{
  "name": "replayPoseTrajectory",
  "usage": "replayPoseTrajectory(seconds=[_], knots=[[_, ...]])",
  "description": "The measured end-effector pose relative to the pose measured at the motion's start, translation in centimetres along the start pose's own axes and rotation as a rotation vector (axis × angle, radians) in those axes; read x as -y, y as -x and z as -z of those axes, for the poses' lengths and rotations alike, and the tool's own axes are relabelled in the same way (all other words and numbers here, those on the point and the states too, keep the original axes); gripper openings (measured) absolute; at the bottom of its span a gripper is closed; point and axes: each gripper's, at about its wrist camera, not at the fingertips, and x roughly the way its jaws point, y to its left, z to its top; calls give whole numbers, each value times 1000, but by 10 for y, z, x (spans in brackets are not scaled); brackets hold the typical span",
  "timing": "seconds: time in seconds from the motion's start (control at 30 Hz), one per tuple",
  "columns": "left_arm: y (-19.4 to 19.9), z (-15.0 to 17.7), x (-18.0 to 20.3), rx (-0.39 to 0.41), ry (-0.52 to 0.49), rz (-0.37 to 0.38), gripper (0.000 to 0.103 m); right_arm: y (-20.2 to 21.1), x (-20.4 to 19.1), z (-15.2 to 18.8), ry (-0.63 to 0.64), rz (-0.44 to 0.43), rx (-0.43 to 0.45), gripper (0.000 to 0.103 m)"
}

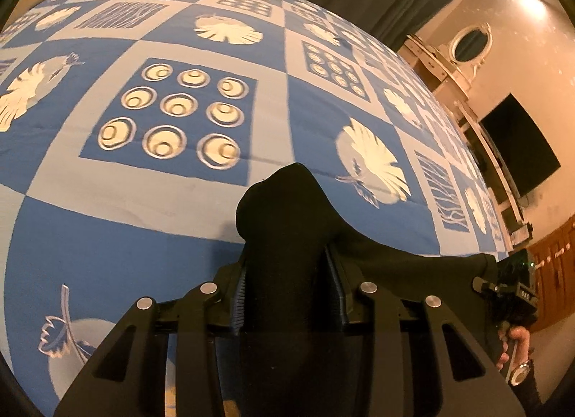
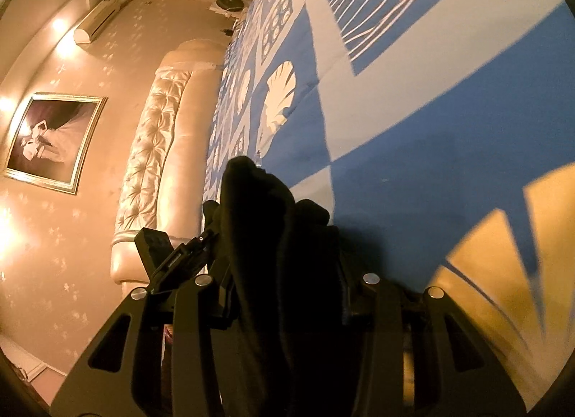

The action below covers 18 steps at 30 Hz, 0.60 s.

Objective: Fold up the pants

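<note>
The black pants are bunched between the fingers of my left gripper, which is shut on them above the bed. The cloth stretches right to my right gripper, seen at the right edge with a hand below it. In the right wrist view the right gripper is shut on a thick wad of the same black pants. The left gripper shows just to its left. Both hold the pants lifted off the bedspread; the rest of the garment is hidden below the frames.
A blue and grey bedspread with shell and circle prints covers the bed. A tufted cream headboard and framed picture are at one side. A dresser with an oval mirror and a dark TV stand beyond the bed's far edge.
</note>
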Motion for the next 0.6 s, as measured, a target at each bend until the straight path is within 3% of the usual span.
replayPoseTrajectory(seconds=[0.6], knots=[[-8, -22, -40, 19, 107, 35, 37, -38, -14, -26, 23, -5, -28, 39]])
